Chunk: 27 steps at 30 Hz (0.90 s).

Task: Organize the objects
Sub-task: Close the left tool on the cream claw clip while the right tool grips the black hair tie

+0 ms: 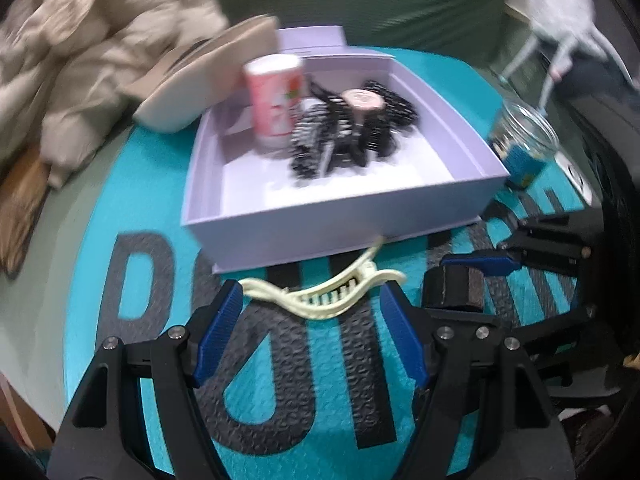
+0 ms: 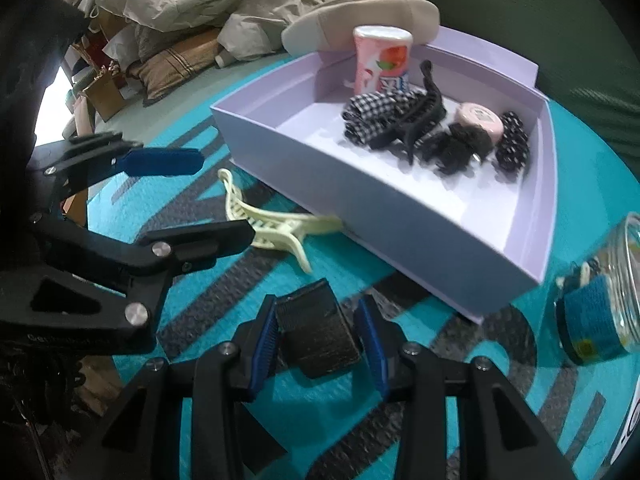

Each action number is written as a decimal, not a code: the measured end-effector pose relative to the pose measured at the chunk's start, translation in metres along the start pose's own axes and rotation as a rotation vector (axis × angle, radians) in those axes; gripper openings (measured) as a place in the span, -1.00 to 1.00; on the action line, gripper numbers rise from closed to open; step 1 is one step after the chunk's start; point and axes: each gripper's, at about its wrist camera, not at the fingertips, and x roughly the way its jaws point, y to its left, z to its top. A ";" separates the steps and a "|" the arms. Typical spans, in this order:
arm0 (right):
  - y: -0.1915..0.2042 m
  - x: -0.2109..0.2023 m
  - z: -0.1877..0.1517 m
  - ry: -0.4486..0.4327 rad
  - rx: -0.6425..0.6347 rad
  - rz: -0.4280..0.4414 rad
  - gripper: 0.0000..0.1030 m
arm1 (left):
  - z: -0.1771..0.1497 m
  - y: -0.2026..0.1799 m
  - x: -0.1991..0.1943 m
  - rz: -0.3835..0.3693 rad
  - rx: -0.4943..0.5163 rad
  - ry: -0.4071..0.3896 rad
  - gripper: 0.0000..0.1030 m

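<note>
The shallow lilac cardboard box [image 1: 280, 236] sits on a teal mat with big dark letters [image 1: 320, 380], holding a pink printed can [image 1: 274, 100], a round pink-capped jar [image 1: 362, 101] and a heap of black and checked hair clips [image 1: 340, 140]. Just in front of the box's near wall lies a pale yellow plastic claw clip [image 1: 324, 292]; the left gripper [image 1: 312, 312] has its jaws spread wide on either side of it, not closed. Only the right wrist view shows the right gripper [image 2: 316, 330] with jaws apart flanking a black rectangular block [image 2: 316, 334], contact unclear. Right of the box lies a clear glass jar with a blue label [image 2: 600, 312].
</note>
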 end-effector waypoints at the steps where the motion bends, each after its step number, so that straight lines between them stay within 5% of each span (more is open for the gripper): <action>1: -0.002 0.000 -0.001 0.002 0.006 -0.002 -0.20 | 0.002 -0.003 0.002 -0.008 0.017 0.003 0.36; 14: -0.012 -0.001 -0.006 0.003 0.026 -0.008 -0.20 | 0.009 -0.014 0.032 -0.081 0.118 0.065 0.34; 17: -0.012 -0.001 -0.006 0.004 0.025 -0.009 -0.20 | 0.007 -0.013 0.033 -0.117 0.096 0.073 0.17; 19: -0.012 -0.001 -0.005 0.004 0.024 -0.009 -0.20 | 0.004 -0.012 0.034 -0.127 0.071 0.078 -0.26; 22: -0.012 -0.001 -0.007 0.001 0.018 -0.010 -0.20 | 0.000 -0.012 0.036 -0.105 0.050 0.096 -0.58; 27: -0.011 -0.002 -0.008 0.001 0.016 -0.013 -0.20 | -0.007 -0.009 0.031 -0.085 0.022 0.112 -0.61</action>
